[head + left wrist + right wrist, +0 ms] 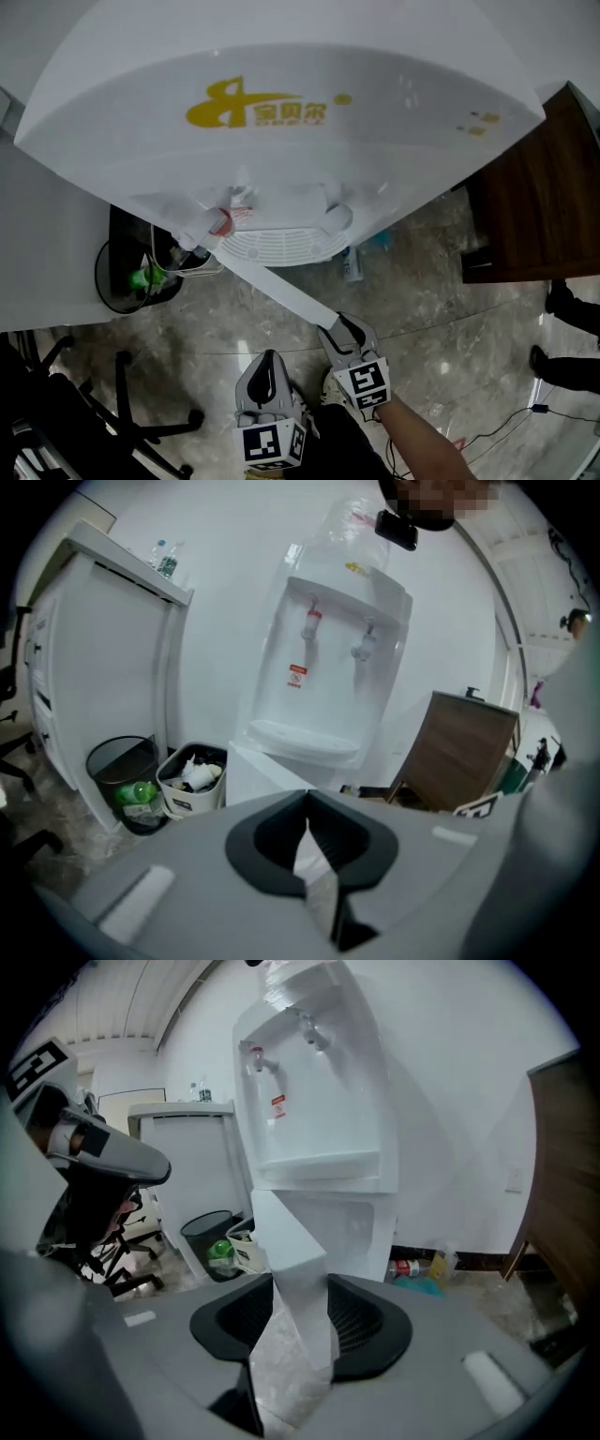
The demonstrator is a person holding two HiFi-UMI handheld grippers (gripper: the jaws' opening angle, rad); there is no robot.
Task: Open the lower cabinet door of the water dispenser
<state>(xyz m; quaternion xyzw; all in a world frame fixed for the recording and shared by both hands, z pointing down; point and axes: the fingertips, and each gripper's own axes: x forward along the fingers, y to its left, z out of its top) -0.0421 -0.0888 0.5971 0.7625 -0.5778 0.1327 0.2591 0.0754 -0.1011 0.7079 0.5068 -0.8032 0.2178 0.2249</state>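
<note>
Standing open from the base of the water dispenser, the lower cabinet door runs in the head view as a long white panel from below the drip tray out toward 5 o'clock. Its free edge ends at the right gripper. In the right gripper view that edge stands upright between the two dark pads, which are closed onto both of its faces. The hold sits at the far edge, probably because that is where a pull turns the door most easily about its hinge.

The left gripper hangs just at 7 o'clock of the right one, clear of the door. Its jaws are together with nothing between them, so it looks kept out of the door's swing and has no part in this step.

Judging by the angle, the door is well on its way out, though how far it can go is not plain.

At 9 o'clock of the door stand a black wastebasket and a small white bin full of rubbish, close enough that a wider swing may brush them. A brown wooden cabinet stands well apart at 3 o'clock
</note>
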